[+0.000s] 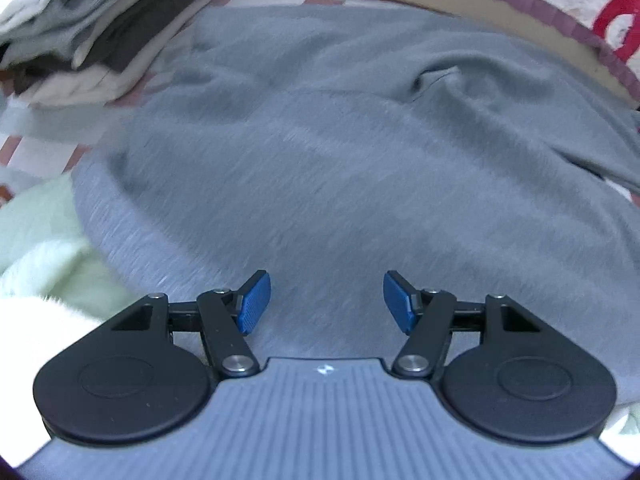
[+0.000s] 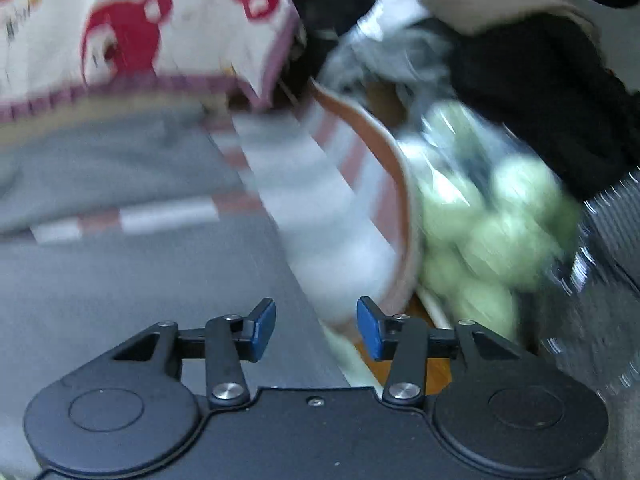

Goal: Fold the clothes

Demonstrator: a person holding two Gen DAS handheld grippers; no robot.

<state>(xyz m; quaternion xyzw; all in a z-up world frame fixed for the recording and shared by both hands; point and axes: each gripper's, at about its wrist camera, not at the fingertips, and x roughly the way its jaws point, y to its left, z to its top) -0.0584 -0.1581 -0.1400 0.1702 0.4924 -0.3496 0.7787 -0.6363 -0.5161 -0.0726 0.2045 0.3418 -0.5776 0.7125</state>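
Left wrist view is mostly filled by the grey garment (image 1: 340, 152), spread out over a red-and-white checked cover (image 1: 36, 152) that looks like a bed, though the surface underneath can't really be made out. It lies fairly flat, with a rumple and a small fold up toward the far right. A stack of folded clothes (image 1: 100, 28) sits at the far left, just beside the garment's edge, and some pale green fluffy fabric (image 1: 44, 232) pokes in at the near left. The left tool (image 1: 326, 304) hovers over the near part of the grey cloth with its blue pads apart and nothing between them. In the right wrist view everything is smeared with motion blur; the right tool (image 2: 316, 330) is also apart and empty, sitting over the right edge of the grey garment where the checked cover shows through, with a quilt with red cartoon print (image 2: 132, 32) behind. For the next fold, it would probably pay to flatten that far-right rumple first, then pinch the two edges level so the halves line up. No readable writing anywhere, just a tiny white logo mark (image 1: 322, 369) on the left tool's body.
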